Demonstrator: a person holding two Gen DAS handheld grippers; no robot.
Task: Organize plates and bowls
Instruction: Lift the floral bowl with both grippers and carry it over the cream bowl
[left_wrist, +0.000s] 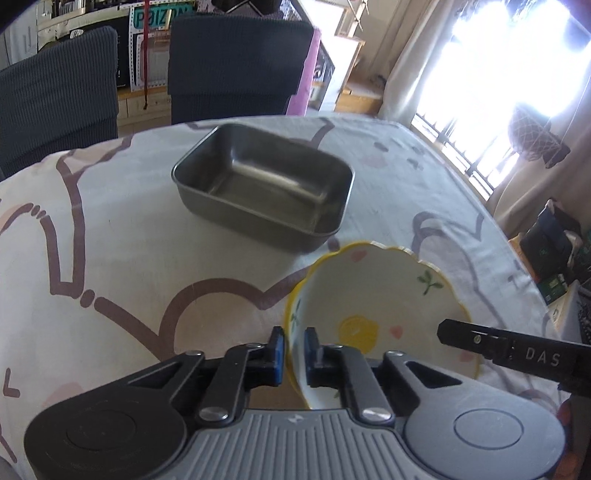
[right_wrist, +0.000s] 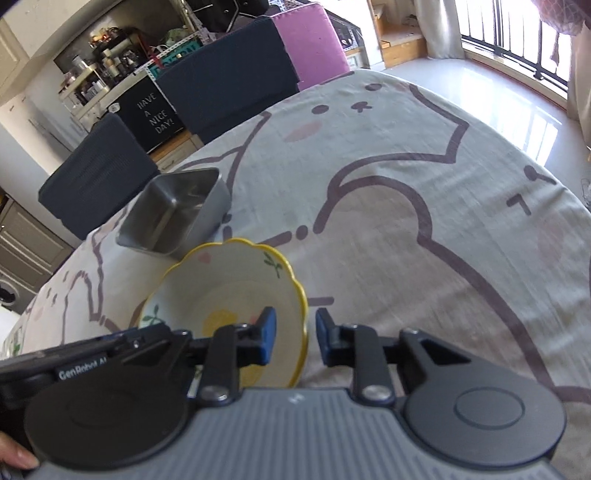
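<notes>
Ceramic bowl (left_wrist: 384, 317), yellow-rimmed, sits between both my tongs on the bench (left_wrist: 110, 221): my left tongs (left_wrist: 294, 347) are clamped on its near-left rim, while my right tongs (right_wrist: 295, 328) straddle the right rim, jaws narrowed but not yet pressing. I judge the grasping step is in hand; next I should finish closing the right, then lift the bowl toward the steel tray (left_wrist: 262, 184) just ahead.

The bowl's (left_wrist: 384, 295) near rim is hidden behind the left claw (left_wrist: 294, 345) (its body fills the lower picture edge).
</notes>
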